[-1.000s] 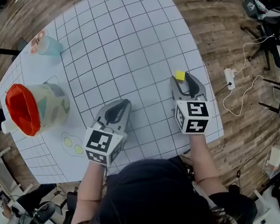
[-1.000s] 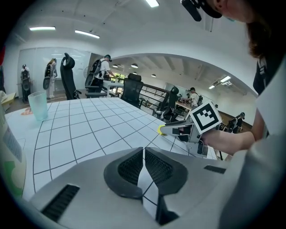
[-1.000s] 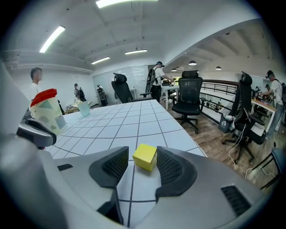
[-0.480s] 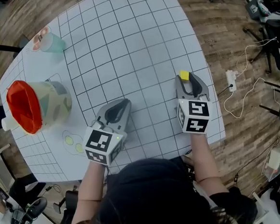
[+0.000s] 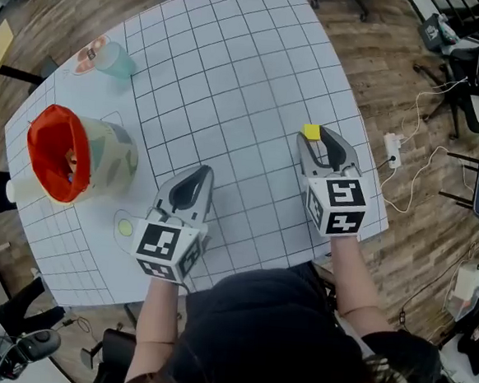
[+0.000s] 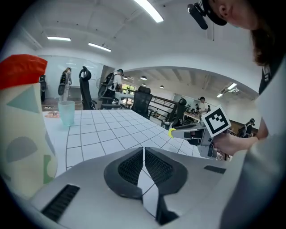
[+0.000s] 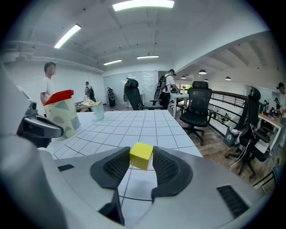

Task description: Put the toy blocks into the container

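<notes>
The right gripper's (image 7: 141,162) fingers are closing round a yellow block (image 7: 142,154), which stands between their very tips. Whether the pads already press on its sides is hard to tell. The block sits on the counter (image 5: 232,78) close to its right edge, and in the head view it shows just ahead of the right gripper (image 5: 314,139) as a small yellow square (image 5: 311,132).

The left gripper's (image 6: 143,151) fingers are drawn nearly together, with only a thin slit between them and nothing in it. It rests low over the counter's near side, well apart from the right one.

The container (image 5: 114,160) lies to the left of the left gripper (image 5: 196,175). It is a pale patterned tub with a red rim, tipped so that its mouth faces the counter's left edge. A pale green cup (image 5: 114,57) stands at the far left corner, well apart from the container.

The counter is covered by a light sheet ruled in a dark square grid, with a small green spot (image 5: 124,228) printed near the left gripper.

Around it is a wood-plank floor (image 5: 383,41), where a white power strip (image 5: 390,132) lies with its cable off to the right. The right gripper view shows an open office with black chairs (image 7: 199,107), strip lights (image 7: 143,4) on a white ceiling, and people (image 7: 47,85) standing at the far side.
</notes>
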Available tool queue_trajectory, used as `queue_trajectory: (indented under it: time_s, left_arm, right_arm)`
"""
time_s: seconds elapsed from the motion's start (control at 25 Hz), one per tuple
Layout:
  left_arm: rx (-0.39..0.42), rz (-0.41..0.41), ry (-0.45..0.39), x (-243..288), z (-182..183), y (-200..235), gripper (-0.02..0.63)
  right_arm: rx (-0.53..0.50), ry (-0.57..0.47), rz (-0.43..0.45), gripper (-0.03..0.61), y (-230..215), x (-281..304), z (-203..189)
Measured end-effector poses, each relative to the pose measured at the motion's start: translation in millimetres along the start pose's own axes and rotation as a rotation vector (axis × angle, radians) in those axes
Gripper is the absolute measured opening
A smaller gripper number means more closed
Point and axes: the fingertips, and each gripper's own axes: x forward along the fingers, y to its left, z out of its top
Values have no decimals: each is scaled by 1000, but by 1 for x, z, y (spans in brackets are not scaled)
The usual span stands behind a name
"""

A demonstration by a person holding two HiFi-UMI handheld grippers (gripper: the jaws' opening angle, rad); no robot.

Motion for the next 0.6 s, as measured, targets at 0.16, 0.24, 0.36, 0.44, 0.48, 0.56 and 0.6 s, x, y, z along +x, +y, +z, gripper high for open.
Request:
queue_trajectory:
  time_s: [0.16, 0.24, 0.36, 0.44, 0.48, 0.56, 0.6]
  left_arm:
    - [-6, 46, -44, -38, -2, 19, 37]
    - [-10, 69, -53, -61, -6, 29, 37]
    - [-15, 114, -77, -97, -10, 43, 36]
    - [-13, 143, -104, -122, -9, 51, 35]
    - [-12, 156, -116, -134, -8, 56, 35]
    - [-11, 181, -134, -156, -9, 66, 35]
    - [-10, 193, -141, -166, -9, 72, 34]
  right_arm:
    - [-53, -27, 57, 173, 44, -16, 21]
    - [-75, -37, 92, 173, 71, -25, 28]
    - [-101, -54, 174, 173, 116, -37, 40]
    - [-114, -65, 226, 173, 144, -46, 49]
    - [-123, -71, 247, 173, 158, -50, 55]
    - [-140, -84, 291, 173, 185, -56, 65]
    - [-147, -90, 314, 173, 198, -59, 69]
